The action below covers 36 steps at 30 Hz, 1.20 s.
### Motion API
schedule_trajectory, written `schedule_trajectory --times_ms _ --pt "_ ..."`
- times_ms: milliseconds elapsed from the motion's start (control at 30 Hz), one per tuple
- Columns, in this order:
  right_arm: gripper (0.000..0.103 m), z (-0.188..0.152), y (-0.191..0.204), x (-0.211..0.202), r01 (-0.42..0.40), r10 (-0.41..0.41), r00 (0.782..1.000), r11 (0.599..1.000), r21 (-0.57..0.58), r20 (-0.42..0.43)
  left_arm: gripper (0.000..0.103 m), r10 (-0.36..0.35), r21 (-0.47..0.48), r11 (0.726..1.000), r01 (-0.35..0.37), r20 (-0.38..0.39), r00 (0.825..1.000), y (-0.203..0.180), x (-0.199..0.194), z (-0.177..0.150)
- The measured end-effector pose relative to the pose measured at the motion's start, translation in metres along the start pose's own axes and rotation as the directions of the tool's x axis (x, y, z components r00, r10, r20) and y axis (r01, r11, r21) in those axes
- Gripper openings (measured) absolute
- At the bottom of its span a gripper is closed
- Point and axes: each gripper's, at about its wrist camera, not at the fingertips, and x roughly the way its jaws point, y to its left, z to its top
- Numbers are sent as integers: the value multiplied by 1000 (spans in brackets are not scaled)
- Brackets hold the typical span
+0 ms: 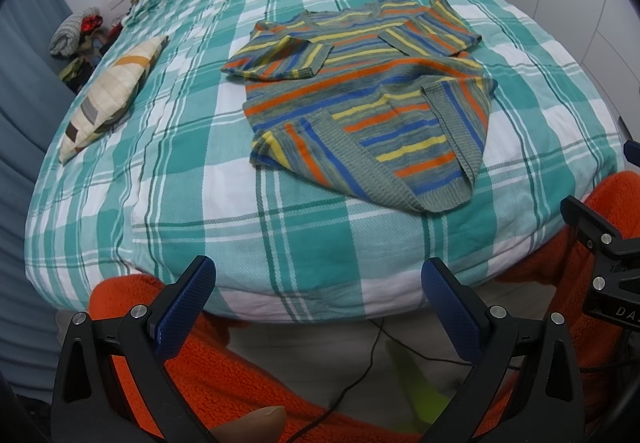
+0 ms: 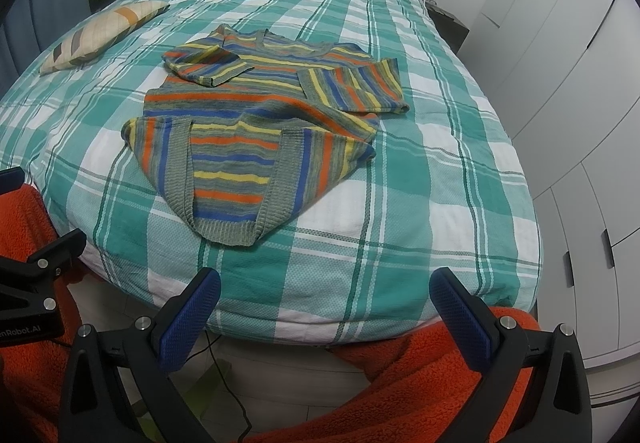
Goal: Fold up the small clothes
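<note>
Right gripper body (image 1: 612, 283) is showing cut-off white letters "DA". Left gripper body (image 2: 24, 307) is showing "enRobot.AI", start cropped. No other text is reading clearly.

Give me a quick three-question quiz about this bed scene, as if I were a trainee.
1. True or false: the striped sweater lies on the checked bedspread with both sleeves folded in.
2. Are the left tool and right tool open or shut?
3. Which lies beside the sweater: A) a small patterned pillow, B) a book, C) a shoe?

Key: 1 true; 2 open, both empty; 3 A.
</note>
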Motion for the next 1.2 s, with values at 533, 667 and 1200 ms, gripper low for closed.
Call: schedule_trajectory --times_ms 533,667,1200 --pt "100 40 -31 52 -124 125 991 992 -26 39 103 23 -130 991 -26 -27 999 41 10 -10" --pt "71 80 -8 108 -199 198 980 979 -41 -17 103 9 -160 987 -15 -40 999 42 9 -7" --pt "6 15 -79 117 -166 201 973 950 265 -110 102 -31 -247 969 1 -118 992 70 32 -11"
